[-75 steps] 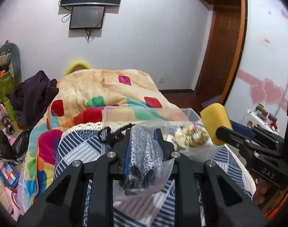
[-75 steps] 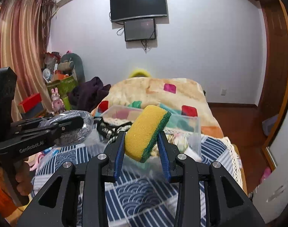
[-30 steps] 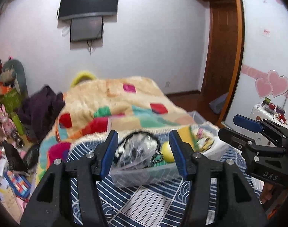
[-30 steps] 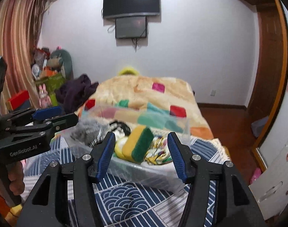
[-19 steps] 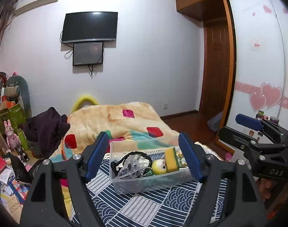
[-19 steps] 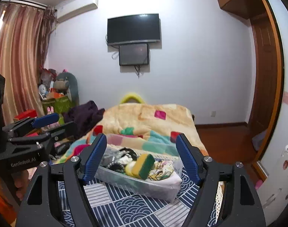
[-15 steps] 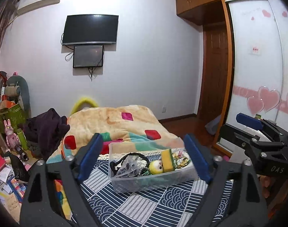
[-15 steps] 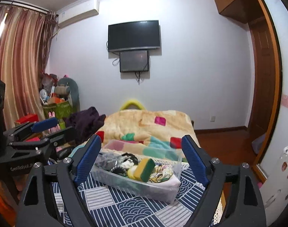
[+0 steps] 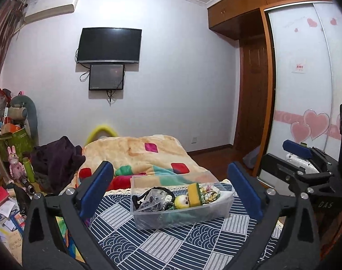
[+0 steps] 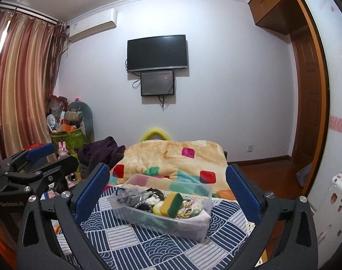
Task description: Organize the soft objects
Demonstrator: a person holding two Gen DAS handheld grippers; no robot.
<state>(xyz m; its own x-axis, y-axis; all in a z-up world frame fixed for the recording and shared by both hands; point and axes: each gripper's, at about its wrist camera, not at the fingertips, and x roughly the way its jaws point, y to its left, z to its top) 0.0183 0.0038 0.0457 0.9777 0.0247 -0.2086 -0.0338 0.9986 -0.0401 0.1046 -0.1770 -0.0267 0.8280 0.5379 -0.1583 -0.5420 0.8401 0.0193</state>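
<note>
A clear plastic bin (image 9: 215, 213) (image 10: 193, 227) stands on the blue-and-white patterned cloth (image 9: 162, 245). In it lie a yellow-and-green sponge (image 9: 194, 194) (image 10: 172, 204), a clear bag of dark items (image 9: 153, 200) (image 10: 131, 195), a yellow ball (image 9: 182, 201) and a floral cloth (image 9: 210, 190) (image 10: 191, 207). My left gripper (image 9: 171, 191) is open and empty, held back above the bin. My right gripper (image 10: 167, 191) is open and empty too. Each gripper shows at the edge of the other's view.
A bed with a colourful patched blanket (image 9: 144, 155) lies behind the bin. A dark garment (image 9: 56, 157) and a cluttered pile of toys and boxes (image 9: 11, 139) sit at the left. A wardrobe with heart stickers (image 9: 305, 112) stands at the right.
Both grippers let go of the bag and the sponge into the bin, opened wide, then drew back and up, so the bin now looks smaller and farther.
</note>
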